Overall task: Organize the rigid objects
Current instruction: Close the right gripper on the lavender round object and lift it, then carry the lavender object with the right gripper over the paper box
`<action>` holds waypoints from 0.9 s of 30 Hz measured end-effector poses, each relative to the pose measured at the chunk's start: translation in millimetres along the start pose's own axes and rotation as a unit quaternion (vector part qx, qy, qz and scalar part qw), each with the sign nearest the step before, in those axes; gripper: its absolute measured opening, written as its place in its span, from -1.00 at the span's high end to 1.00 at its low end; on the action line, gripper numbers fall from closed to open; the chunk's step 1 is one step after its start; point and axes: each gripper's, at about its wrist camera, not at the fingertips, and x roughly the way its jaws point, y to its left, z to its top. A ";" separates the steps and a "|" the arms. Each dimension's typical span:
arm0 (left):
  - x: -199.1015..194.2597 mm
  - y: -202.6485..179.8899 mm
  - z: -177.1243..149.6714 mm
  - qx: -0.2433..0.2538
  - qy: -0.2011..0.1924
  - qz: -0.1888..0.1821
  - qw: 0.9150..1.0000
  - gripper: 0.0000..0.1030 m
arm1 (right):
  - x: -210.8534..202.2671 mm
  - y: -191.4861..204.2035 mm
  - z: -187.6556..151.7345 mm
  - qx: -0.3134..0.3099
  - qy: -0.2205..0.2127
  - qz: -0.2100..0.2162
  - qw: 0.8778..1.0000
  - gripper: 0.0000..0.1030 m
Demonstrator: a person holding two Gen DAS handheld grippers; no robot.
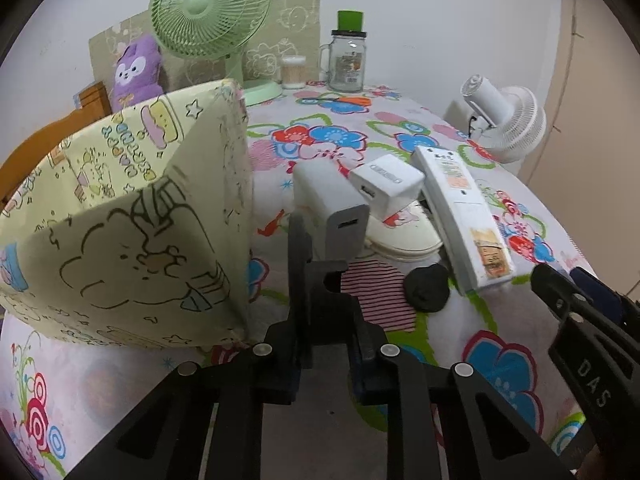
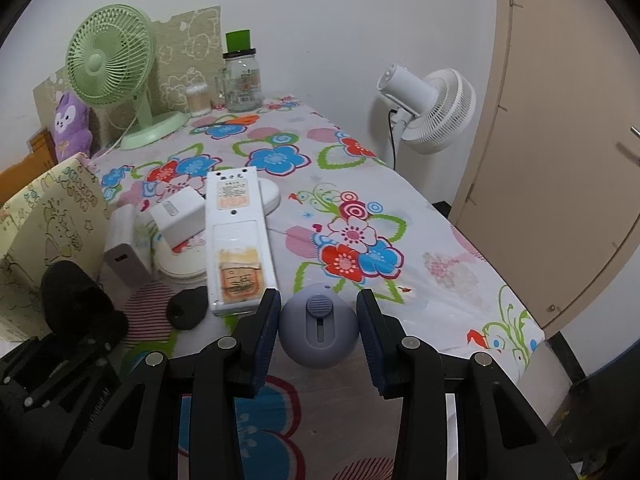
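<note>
Power bank [image 1: 326, 200], white w/ a grey end, sits nr the middle of the table [image 1: 400, 128], just right of the cloth box [image 1: 132, 200]. Its long axis runs away from the left claw [image 1: 320, 280], grey port end toward the camera, far end tipped up a bit. Left claw is closed on that near end (pads partly hidden under the body, so exact contact is hard to see).

Round lilac gadget [image 2: 319, 330] w/ a slider switch on its face is nr the front edge of the table, gripped betw the blue pads of the right claw [image 2: 318, 312], switch facing the camera.

Around the power bank: white charger cube [image 1: 386, 188] touching its right side, leaning on a cream oval case [image 1: 404, 236]. White remote [image 2: 236, 240] lies lengthwise front-to-back, label side up, partly over the case, near end just left of the right claw. Black lump [image 1: 426, 288] sits by the remote's near end. Box wall stands right beside the left claw.

Back edge: green fan [image 1: 208, 12], purple plush [image 1: 136, 72], glass jar [image 1: 348, 60] w/ green lid, cotton swab tub [image 1: 293, 72]. White fan [image 2: 432, 108] stands off the table's right edge.
</note>
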 end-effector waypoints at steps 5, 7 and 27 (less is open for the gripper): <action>-9.3 0.4 0.3 0.001 -0.005 -0.007 1.000 0.66 | -7.5 6.5 0.1 -0.005 -0.003 0.002 1.000 0.17; -13.4 1.1 0.6 0.003 -0.008 -0.008 1.000 0.66 | -12.4 8.3 -0.2 -0.007 -0.007 0.002 1.000 0.17; -73.8 8.1 8.4 0.012 -0.051 -0.014 0.999 0.66 | -75.8 20.9 4.0 -0.010 -0.054 0.002 0.998 0.17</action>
